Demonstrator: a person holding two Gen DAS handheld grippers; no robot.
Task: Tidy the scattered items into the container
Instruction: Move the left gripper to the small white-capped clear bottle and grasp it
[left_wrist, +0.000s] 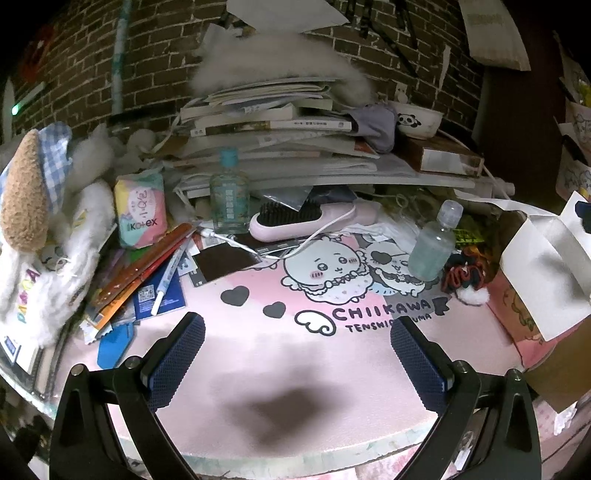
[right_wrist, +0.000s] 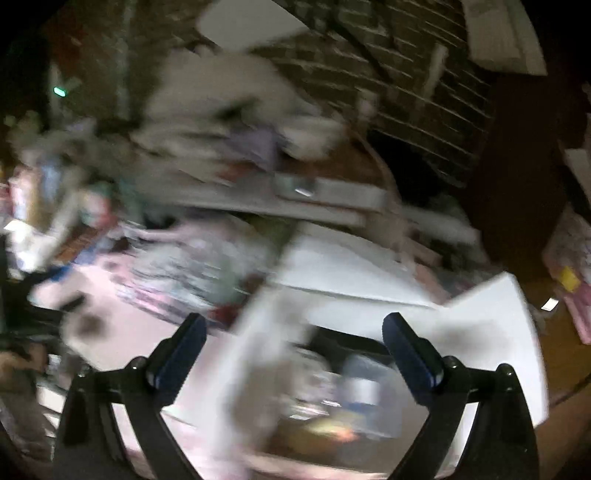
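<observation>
My left gripper (left_wrist: 297, 341) is open and empty, low over the pink Chiikawa mat (left_wrist: 258, 354). On the mat's far side lie a pink hairbrush (left_wrist: 310, 218) with a white cable, a green glass bottle (left_wrist: 229, 192), a clear plastic bottle (left_wrist: 434, 243), a Kotex pack (left_wrist: 140, 214), hair ties (left_wrist: 463, 275) and pens (left_wrist: 147, 262). The open white box (left_wrist: 543, 273) stands at the right. The right wrist view is badly blurred. My right gripper (right_wrist: 293, 341) is open and empty above the open white box (right_wrist: 369, 295), with items lying inside it.
A tall pile of books and papers (left_wrist: 273, 125) with a panda bowl (left_wrist: 419, 118) fills the back, against a brick wall. Plush toys (left_wrist: 40, 221) crowd the left edge. A brown cardboard flap (left_wrist: 557, 369) lies at the right.
</observation>
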